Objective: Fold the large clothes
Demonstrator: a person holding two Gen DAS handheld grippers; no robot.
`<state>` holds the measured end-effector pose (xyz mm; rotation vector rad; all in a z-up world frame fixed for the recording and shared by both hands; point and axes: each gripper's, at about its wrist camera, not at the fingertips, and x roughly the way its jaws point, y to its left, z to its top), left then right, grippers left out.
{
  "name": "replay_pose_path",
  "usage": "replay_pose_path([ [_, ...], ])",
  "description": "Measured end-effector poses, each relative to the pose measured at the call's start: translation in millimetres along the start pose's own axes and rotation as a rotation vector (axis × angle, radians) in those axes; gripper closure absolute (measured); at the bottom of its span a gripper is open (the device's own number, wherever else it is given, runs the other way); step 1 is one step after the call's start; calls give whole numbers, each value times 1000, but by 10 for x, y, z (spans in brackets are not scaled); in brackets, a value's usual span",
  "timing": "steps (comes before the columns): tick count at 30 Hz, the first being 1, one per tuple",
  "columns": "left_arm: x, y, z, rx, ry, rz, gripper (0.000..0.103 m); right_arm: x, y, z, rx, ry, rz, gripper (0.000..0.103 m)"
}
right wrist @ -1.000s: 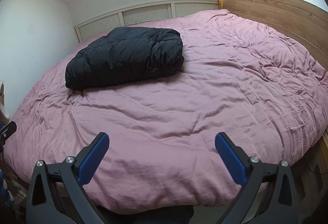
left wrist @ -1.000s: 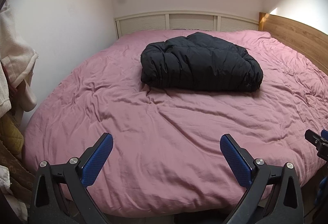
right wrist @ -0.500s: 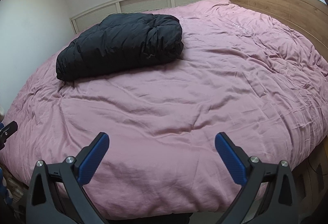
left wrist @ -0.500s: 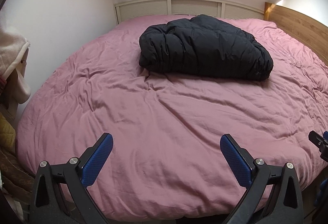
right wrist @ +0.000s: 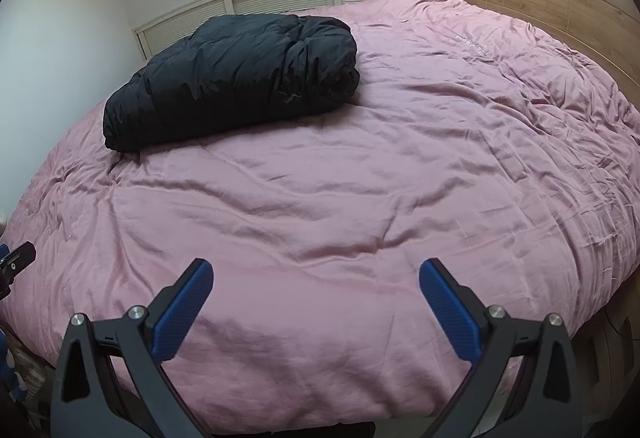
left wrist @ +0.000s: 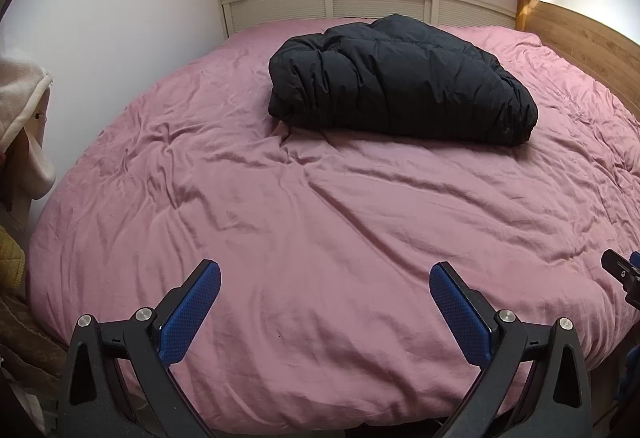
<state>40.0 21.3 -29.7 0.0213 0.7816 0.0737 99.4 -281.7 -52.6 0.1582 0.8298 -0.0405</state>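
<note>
Looking through the left wrist view first: the left gripper hangs over the near edge of the bed with its blue fingers spread wide, nothing between them, just wrinkled pink duvet below. The black puffer jacket sits bundled up toward the far side of the bed, well apart from the gripper, with only open duvet in between. Behind it runs a white slatted panel, and a wooden headboard lines the right side. Some cream fabric hangs at the left edge by the white wall, and a bit of the right gripper's tip pokes in at far right. Over in the right wrist view, the right gripper is also parted wide and holding nothing, hovering above the near part of the duvet. The jacket lies up and to the left, far off, close to the slatted panel. The headboard fills the upper right, and the left gripper's tip peeks in at far left.
</note>
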Motion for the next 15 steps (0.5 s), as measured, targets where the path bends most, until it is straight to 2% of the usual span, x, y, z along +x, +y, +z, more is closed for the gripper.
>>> replay_pose_path([
  [15,-59,-13,-30,14,-9,5,1,-50,-25,-46,1,-6,-15,0],
])
